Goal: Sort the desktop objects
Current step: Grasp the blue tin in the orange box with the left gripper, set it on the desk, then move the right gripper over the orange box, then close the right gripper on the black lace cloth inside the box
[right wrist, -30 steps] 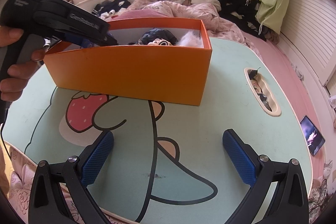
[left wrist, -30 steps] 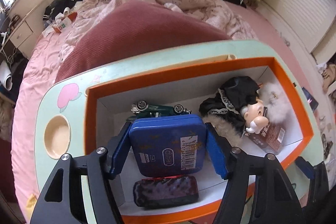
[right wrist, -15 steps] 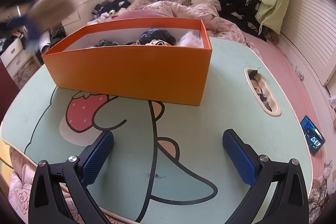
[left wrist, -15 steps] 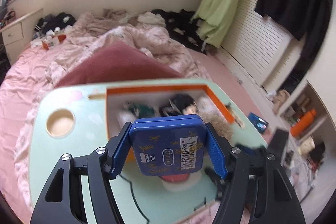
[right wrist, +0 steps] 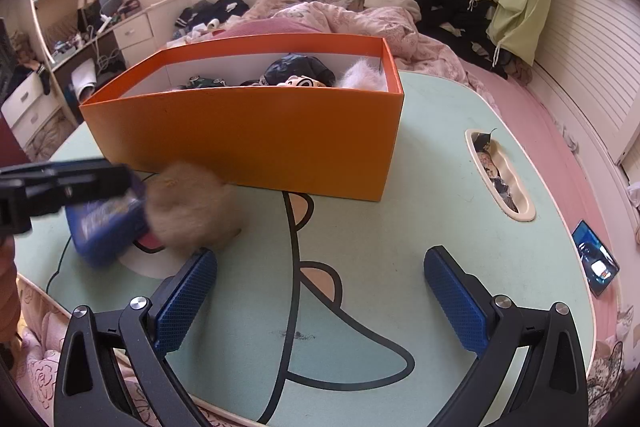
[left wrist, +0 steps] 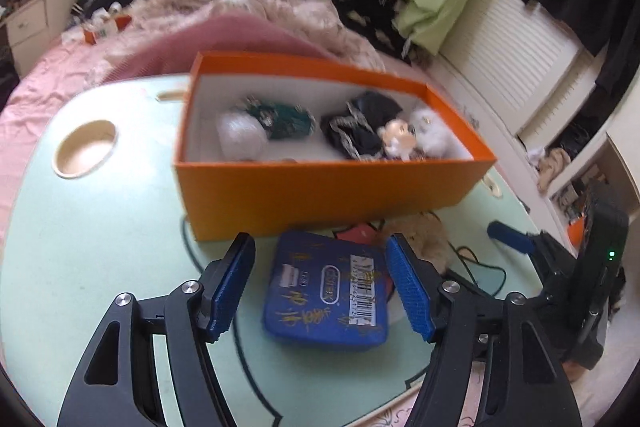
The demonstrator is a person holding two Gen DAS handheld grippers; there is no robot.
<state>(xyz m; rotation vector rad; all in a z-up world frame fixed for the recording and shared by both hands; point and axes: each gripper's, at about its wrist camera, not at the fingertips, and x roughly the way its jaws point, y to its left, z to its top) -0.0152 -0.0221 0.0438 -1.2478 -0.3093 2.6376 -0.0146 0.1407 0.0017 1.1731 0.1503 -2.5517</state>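
A blue tin [left wrist: 326, 287] with gold marks and a barcode lies flat on the mint-green table [left wrist: 100, 247], in front of the orange box [left wrist: 320, 195]. My left gripper [left wrist: 320, 287] straddles the tin. Its jaws are opening and the pads stand off the tin's sides. In the right wrist view the tin [right wrist: 104, 223] is blurred, next to a brown fluffy thing [right wrist: 188, 211]. My right gripper [right wrist: 320, 299] hovers open over the table's front with nothing between its fingers. The orange box [right wrist: 240, 139] holds a green toy car [left wrist: 284, 119], a black-dressed doll [left wrist: 368, 131] and white fluff [left wrist: 432, 131].
A round cup recess [left wrist: 84, 149] sits at the table's left. A long slot tray [right wrist: 500, 179] with small bits lies on its right side. A phone [right wrist: 596, 263] rests by the right edge. An unmade bed with clothes lies beyond the table.
My left gripper drew the blue tin back from over the box to the table in front of it and loosened its jaws. The brown fluffy thing came along. The right gripper stayed put.
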